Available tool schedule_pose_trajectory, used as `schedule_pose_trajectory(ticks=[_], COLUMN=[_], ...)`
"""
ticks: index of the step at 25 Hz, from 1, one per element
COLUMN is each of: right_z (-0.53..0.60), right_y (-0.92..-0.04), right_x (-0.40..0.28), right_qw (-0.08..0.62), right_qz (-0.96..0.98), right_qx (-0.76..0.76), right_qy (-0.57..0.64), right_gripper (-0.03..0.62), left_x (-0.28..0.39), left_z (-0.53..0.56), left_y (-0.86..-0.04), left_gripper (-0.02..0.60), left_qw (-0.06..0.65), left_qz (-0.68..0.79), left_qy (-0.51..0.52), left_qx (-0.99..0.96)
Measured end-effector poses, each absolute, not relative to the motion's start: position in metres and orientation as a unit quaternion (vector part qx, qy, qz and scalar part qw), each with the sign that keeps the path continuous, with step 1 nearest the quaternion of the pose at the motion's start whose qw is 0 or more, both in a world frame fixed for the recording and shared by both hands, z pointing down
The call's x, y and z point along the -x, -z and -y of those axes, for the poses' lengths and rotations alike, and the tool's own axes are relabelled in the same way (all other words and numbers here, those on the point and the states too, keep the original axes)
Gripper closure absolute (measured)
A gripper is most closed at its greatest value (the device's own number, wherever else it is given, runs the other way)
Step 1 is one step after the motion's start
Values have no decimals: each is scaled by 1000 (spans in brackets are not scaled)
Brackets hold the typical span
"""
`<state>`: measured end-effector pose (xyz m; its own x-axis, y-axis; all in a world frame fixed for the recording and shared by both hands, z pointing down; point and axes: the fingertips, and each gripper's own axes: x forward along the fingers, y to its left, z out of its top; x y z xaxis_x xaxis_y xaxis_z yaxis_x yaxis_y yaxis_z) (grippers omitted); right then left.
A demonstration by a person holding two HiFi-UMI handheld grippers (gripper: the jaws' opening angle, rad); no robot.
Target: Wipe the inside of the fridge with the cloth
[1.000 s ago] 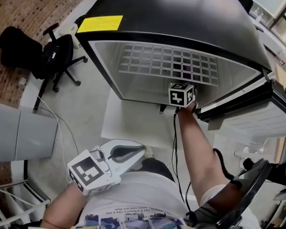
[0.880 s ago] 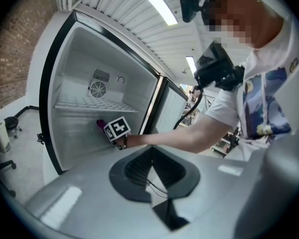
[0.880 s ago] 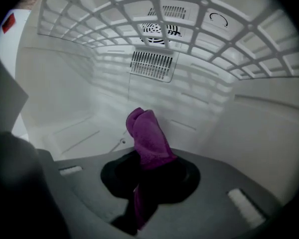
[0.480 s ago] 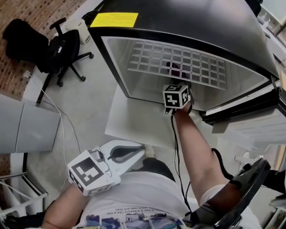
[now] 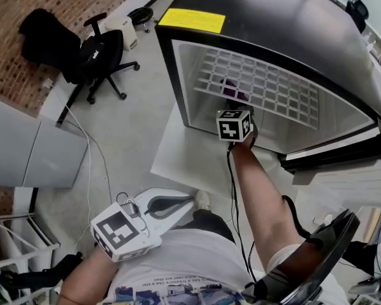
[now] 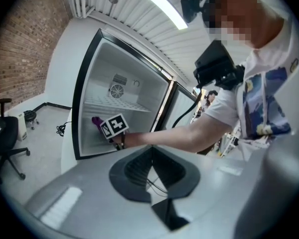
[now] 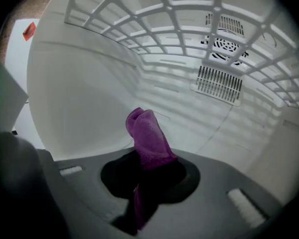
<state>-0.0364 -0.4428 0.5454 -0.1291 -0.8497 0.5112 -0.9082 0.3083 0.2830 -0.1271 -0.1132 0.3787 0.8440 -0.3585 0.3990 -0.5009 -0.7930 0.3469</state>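
A black fridge (image 5: 292, 18) stands open, with a white inside and a white wire shelf (image 5: 267, 88). My right gripper (image 5: 235, 110) reaches in below that shelf and is shut on a purple cloth (image 5: 232, 91). In the right gripper view the cloth (image 7: 148, 138) sticks up out of the right gripper (image 7: 149, 168), just short of the white left inner wall (image 7: 79, 108). My left gripper (image 5: 192, 200) hangs low by the person's torso, away from the fridge. The left gripper (image 6: 150, 153) is shut on nothing and looks at the cloth (image 6: 96, 122) from a distance.
The fridge door (image 5: 343, 170) stands open at the right. A white mat (image 5: 190, 157) lies on the floor under the fridge front. A black office chair (image 5: 95, 56) stands to the left, with a cable (image 5: 89, 151) trailing across the floor. Vents (image 7: 219, 78) sit in the back wall.
The right gripper with the cloth has slid leftward inside the fridge, nearer the left wall. The head view has swung, shifting the fridge right. The left gripper has stayed put.
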Motion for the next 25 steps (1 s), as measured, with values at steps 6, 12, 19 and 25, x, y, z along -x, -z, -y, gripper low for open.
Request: schedule_pose_trajectory(ticks=[6, 12, 19, 25], right_z=[446, 445, 434, 416], right_y=[-543, -539, -521, -503], right_x=[77, 106, 106, 49], right_qw=[285, 240, 189, 184], right_qz=[773, 792, 803, 773], right_qx=[-564, -550, -551, -597], right_qy=[-62, -110, -128, -110], right_gripper=[542, 542, 542, 542], left_x=[146, 164, 165, 146], left_z=[110, 108, 98, 88], left_y=[-378, -382, -379, -374], left_gripper=[575, 575, 575, 575], left_qw=[232, 226, 223, 219], left_qz=[255, 276, 261, 212], left_qy=[-154, -163, -164, -156], left_qx=[-926, -920, -925, -940])
